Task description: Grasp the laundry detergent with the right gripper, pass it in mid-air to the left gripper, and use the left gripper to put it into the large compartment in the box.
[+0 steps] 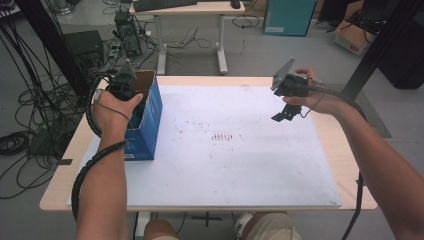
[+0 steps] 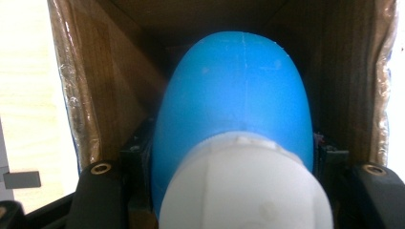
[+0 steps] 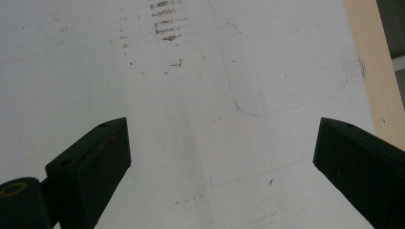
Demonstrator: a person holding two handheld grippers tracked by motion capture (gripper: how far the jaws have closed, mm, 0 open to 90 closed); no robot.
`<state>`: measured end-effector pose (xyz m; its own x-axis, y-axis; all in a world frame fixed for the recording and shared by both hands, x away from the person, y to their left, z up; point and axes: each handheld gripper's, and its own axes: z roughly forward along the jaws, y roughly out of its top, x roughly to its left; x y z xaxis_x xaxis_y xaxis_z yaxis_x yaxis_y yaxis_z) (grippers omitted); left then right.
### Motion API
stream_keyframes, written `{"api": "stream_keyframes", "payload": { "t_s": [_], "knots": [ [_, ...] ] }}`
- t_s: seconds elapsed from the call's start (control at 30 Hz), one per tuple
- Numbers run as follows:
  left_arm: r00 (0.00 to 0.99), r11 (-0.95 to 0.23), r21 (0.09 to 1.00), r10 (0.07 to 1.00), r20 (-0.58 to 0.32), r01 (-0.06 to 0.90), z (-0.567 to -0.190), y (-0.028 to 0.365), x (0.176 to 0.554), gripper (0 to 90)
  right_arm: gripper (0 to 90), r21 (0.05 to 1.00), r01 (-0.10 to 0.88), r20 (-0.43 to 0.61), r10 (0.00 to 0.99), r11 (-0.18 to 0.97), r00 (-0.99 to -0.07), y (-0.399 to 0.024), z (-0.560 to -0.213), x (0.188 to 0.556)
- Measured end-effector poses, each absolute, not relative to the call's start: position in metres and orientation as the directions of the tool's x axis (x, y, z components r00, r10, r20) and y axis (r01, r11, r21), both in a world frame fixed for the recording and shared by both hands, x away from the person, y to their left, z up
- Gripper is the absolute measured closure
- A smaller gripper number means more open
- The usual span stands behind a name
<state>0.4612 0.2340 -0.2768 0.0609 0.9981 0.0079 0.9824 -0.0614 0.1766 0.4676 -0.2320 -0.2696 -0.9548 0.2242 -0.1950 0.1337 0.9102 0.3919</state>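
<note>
A blue rounded object [image 2: 234,86] with a white ribbed end [image 2: 243,191], perhaps a bottle, sits between the jaws of my left gripper [image 2: 234,152], which press on its sides. It hangs inside an open cardboard box with brown inner walls [image 2: 119,71]. From the high view, my left gripper [image 1: 125,85] reaches down into the blue box [image 1: 150,125] at the table's left, its jaw tips hidden inside. My right gripper [image 1: 286,114] hovers over the right part of the white mat [image 1: 225,160]. In its own view, the right gripper [image 3: 222,148] is open, with nothing between the jaws.
The white mat bears brown smudges [image 1: 222,136] near its middle and faint pen outlines [image 3: 286,105]. The wooden table [image 1: 345,150] edges the mat. Beyond stand another desk [image 1: 190,10], cables on the floor [image 1: 30,100] and boxes.
</note>
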Motion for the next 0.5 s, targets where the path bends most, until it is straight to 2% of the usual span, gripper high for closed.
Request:
{"api": "stream_keyframes", "payload": {
  "t_s": [0.5],
  "knots": [
    [0.063, -0.063, 0.179, 0.998, 0.008, 0.982, -0.2769, 0.2341, 0.4604, 36.5, 5.4, 0.391, 0.132, -0.187, 0.22, 0.911, -0.957, -0.2305, -0.2734, 0.4684]
  ]
}}
